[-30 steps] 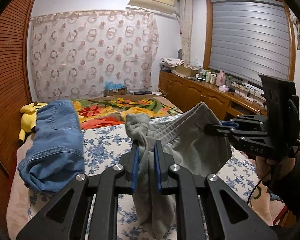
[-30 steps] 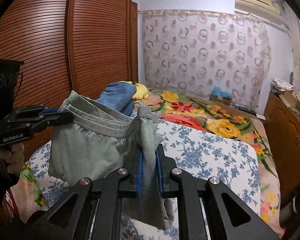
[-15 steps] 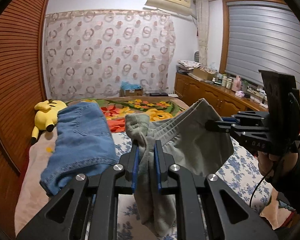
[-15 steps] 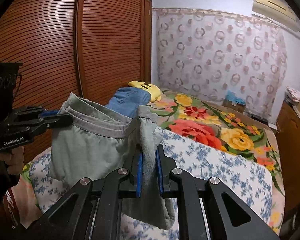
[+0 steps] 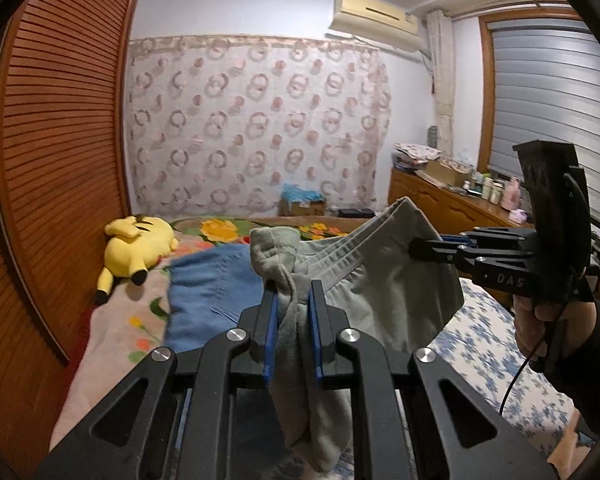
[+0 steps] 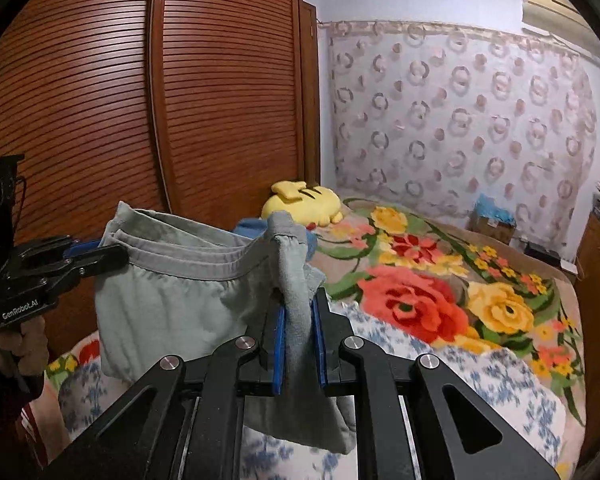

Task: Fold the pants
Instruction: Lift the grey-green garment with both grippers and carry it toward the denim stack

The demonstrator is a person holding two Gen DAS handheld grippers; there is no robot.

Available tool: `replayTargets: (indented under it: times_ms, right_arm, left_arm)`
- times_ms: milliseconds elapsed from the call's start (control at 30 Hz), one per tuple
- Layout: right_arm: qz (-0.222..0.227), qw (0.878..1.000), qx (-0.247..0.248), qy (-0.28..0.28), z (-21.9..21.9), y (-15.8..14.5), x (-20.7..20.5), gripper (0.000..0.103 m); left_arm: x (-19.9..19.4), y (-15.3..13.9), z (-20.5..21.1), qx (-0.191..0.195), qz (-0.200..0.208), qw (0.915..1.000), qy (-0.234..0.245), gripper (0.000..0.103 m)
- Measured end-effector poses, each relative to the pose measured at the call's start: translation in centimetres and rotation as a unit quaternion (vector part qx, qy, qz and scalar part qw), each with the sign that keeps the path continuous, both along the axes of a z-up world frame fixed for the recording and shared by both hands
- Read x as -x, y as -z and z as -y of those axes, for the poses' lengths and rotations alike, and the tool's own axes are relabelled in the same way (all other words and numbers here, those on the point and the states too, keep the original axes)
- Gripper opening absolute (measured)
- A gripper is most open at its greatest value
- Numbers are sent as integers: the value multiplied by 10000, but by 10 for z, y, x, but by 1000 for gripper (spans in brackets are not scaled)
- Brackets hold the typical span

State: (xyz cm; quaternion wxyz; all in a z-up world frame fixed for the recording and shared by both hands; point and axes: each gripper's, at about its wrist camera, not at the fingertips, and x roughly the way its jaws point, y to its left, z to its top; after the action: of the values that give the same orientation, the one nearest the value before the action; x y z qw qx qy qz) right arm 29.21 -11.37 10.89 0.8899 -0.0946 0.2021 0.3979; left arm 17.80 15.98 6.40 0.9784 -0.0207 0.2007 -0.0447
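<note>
Grey-green pants (image 5: 384, 292) hang in the air over the bed, stretched by the waistband between both grippers. My left gripper (image 5: 293, 290) is shut on one bunched end of the waistband, and the cloth droops below its blue pads. From the right, my right gripper (image 5: 415, 246) pinches the other end, held by a hand in a dark sleeve. In the right wrist view the right gripper (image 6: 299, 296) is shut on the pants (image 6: 168, 304), and the left gripper (image 6: 121, 257) clamps the far end of the waistband.
Folded blue jeans (image 5: 208, 292) lie on the bed just behind the pants, with a yellow plush toy (image 5: 136, 246) beyond them. A slatted wooden wardrobe (image 6: 100, 100) runs along the bed's left side. The flowered blanket (image 6: 420, 304) covers the far bed; a wooden counter (image 5: 452, 204) stands at the right.
Both grippers carried the stretched pants sideways toward the wardrobe side and slightly upward. The jeans and plush toy shifted toward the middle of the views. Both grips stayed the same.
</note>
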Motion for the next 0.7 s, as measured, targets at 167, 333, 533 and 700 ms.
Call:
replayTargets:
  times_ms: [167, 333, 533, 700]
  right_arm:
    - [181, 9996, 155, -143, -23, 5, -19, 12]
    - [351, 9977, 527, -241, -50, 11, -41, 12]
    - [381, 9955, 792, -363, -77, 12, -65, 12]
    - [335, 9936, 922, -554, -107, 16, -88, 12]
  left_arm:
    - [-15, 5, -21, 15, 3, 9998, -191, 15]
    - [-24, 18, -36, 153, -83, 9991, -397, 15]
    - [-24, 32, -50, 331, -34, 9968, -721, 15]
    - [-23, 41, -55, 584, -20, 9944, -878, 15]
